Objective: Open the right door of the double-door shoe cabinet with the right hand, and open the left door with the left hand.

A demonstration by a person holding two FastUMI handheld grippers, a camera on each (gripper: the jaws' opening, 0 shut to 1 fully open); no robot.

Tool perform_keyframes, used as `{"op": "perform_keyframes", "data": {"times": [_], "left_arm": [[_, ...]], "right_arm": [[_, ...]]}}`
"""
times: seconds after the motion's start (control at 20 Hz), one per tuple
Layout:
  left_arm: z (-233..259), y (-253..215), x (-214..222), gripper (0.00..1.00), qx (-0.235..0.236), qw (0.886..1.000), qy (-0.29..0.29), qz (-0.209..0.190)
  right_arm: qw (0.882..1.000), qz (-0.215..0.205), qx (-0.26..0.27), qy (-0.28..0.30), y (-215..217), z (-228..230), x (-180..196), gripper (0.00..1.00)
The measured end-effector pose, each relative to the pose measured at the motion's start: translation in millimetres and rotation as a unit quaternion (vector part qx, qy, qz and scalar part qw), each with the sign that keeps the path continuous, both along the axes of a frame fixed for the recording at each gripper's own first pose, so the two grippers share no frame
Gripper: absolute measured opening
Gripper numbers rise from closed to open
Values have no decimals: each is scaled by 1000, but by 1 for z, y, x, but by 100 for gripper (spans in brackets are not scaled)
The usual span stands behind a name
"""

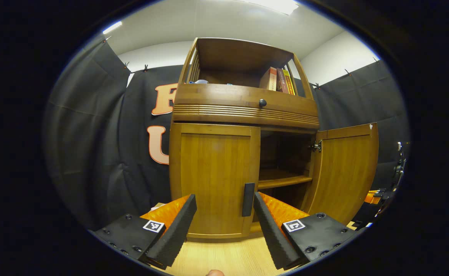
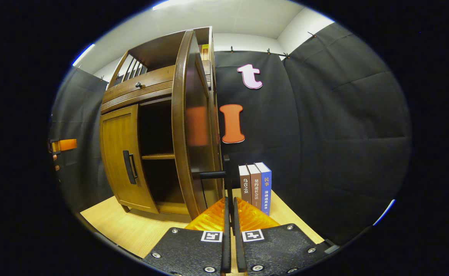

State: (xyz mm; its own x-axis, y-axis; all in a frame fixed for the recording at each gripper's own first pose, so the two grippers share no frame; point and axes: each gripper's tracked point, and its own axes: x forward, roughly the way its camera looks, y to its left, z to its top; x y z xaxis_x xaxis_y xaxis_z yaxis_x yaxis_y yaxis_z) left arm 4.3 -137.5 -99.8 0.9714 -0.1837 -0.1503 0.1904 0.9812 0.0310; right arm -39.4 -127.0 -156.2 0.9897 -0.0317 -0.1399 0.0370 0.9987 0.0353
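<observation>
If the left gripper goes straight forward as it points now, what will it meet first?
Probably the closed left door: the open left gripper faces its panel, with the dark handle just inside its right finger. Depth is unclear.

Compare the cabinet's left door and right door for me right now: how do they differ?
The left door is shut flush with the cabinet; the right door is swung wide, baring the inner shelf. The left gripper is open, short of the left door's handle; the right gripper is closed on the right door's handle. Both doors are brown wood with dark handles.
</observation>
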Motion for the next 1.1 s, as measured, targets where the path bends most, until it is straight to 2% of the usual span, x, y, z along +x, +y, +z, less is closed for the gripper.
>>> {"op": "perform_keyframes", "data": {"times": [0.05, 0.1, 0.15, 0.2, 0.25, 0.35, 0.4, 0.45, 0.5, 0.6, 0.7, 0.8, 0.85, 0.9, 0.95, 1.1], "left_arm": [[-9, -5, 6, 96, -3, 1000, 9, -3], [-15, -11, 11, 97, -8, 1000, 18, -9], [-20, -16, 16, 97, -12, 1000, 24, -14], [-25, -23, 21, 97, -14, 999, 27, -19], [-32, -27, 28, 97, -16, 999, 29, -22], [-42, -35, 40, 97, -24, 999, 27, -29], [-47, -40, 44, 96, -27, 999, 29, -31], [-50, -44, 49, 95, -30, 998, 33, -33], [-54, -48, 54, 95, -30, 998, 35, -34], [-65, -54, 64, 97, -23, 998, 37, -34], [-75, -61, 75, 97, -17, 998, 40, -38], [-87, -69, 87, 95, -9, 998, 44, -39], [-92, -72, 93, 95, -6, 998, 44, -39], [-96, -75, 100, 96, -2, 998, 44, -39], [-101, -78, 106, 95, 0, 998, 45, -41], [-114, -84, 124, 95, -1, 998, 52, -44]], "right_arm": [[1000, -1, 1, 1, -3, 1, -1, 19], [1000, -4, 1, 1, -8, 2, -2, 5], [1000, -9, 2, 0, -13, 1, -3, 0], [1000, -10, 6, -2, -16, 2, -4, 22], [1000, -14, 7, -2, -20, 0, -4, 7], [1000, -26, 4, -2, -32, 1, -9, 10], [1000, -27, 7, -4, -33, 2, -12, 0], [999, -32, 7, -6, -37, 4, -14, 27], [999, -39, 2, -9, -43, 6, -17, 13], [998, -53, -9, -14, -53, 8, -18, 14], [997, -69, -17, -20, -63, 12, -18, 19], [996, -81, -25, -21, -72, 13, -15, 28], [996, -86, -28, -22, -76, 14, -14, 36], [995, -91, -30, -23, -80, 13, -12, 50], [995, -96, -31, -26, -83, 13, -10, 42], [993, -113, -29, -25, -93, 11, -10, 50]]}}
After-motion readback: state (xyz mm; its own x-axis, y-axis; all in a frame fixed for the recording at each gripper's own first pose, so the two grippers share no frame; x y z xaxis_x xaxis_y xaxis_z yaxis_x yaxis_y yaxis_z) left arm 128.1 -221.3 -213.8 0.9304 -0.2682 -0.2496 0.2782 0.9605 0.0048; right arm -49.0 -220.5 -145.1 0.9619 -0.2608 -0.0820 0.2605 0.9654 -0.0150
